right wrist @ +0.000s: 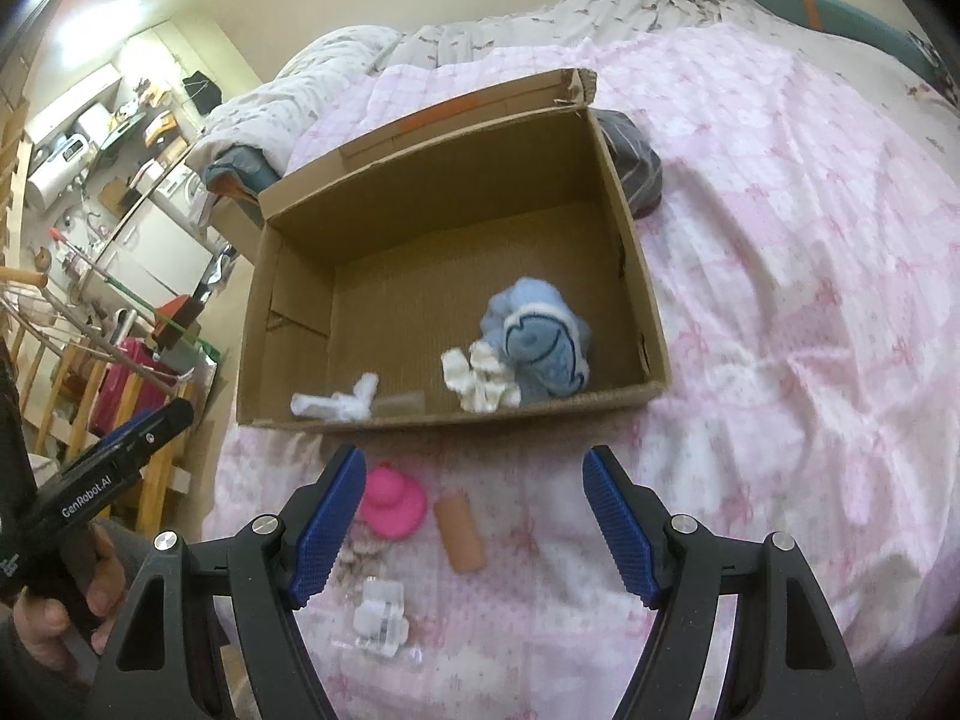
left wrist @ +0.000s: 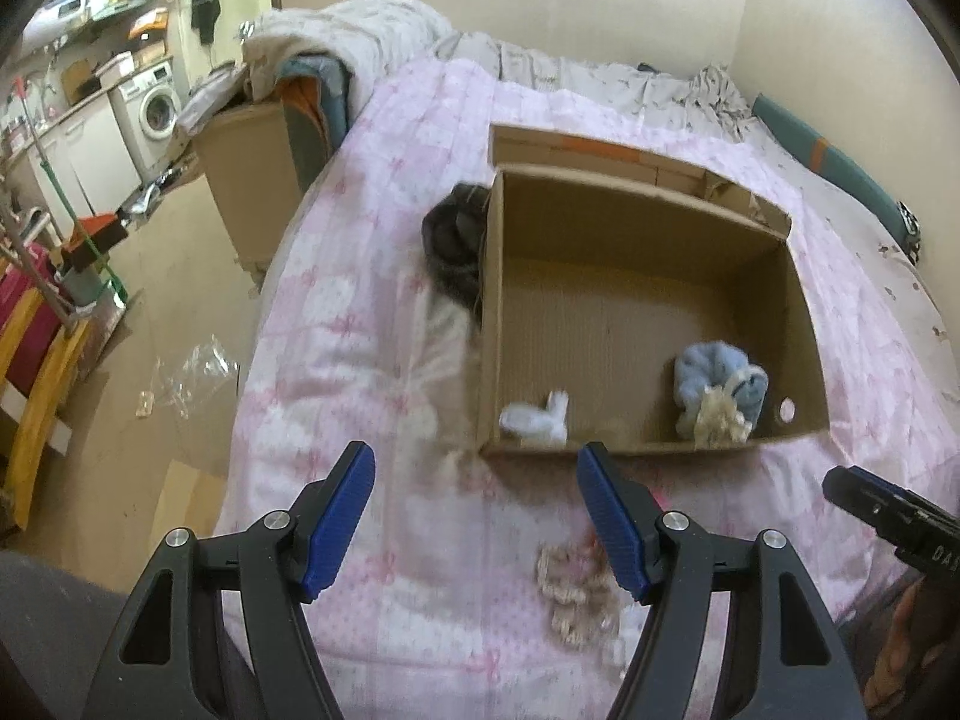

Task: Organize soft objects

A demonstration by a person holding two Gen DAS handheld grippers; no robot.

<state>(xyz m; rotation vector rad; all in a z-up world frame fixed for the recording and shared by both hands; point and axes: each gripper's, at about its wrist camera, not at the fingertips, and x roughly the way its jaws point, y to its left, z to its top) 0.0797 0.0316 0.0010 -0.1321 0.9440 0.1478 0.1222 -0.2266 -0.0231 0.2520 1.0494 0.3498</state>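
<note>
Both the left gripper [left wrist: 477, 510] and right gripper [right wrist: 474, 516] hover with jaws apart and empty over the pink quilt [right wrist: 780, 300]. Just short of the open cardboard box [right wrist: 630, 228] lie a bright pink rounded soft toy [right wrist: 393, 501] and a tan foam cylinder [right wrist: 459, 531]. Both look light and squashy; I'd pinch either across its middle.

Left gripper [left wrist: 477, 471] gapes above the pink quilt [left wrist: 360, 360]; cardboard box [left wrist: 636, 216] ahead holds a blue plush [left wrist: 714, 369]; white sock [left wrist: 537, 417] beside it.
</note>
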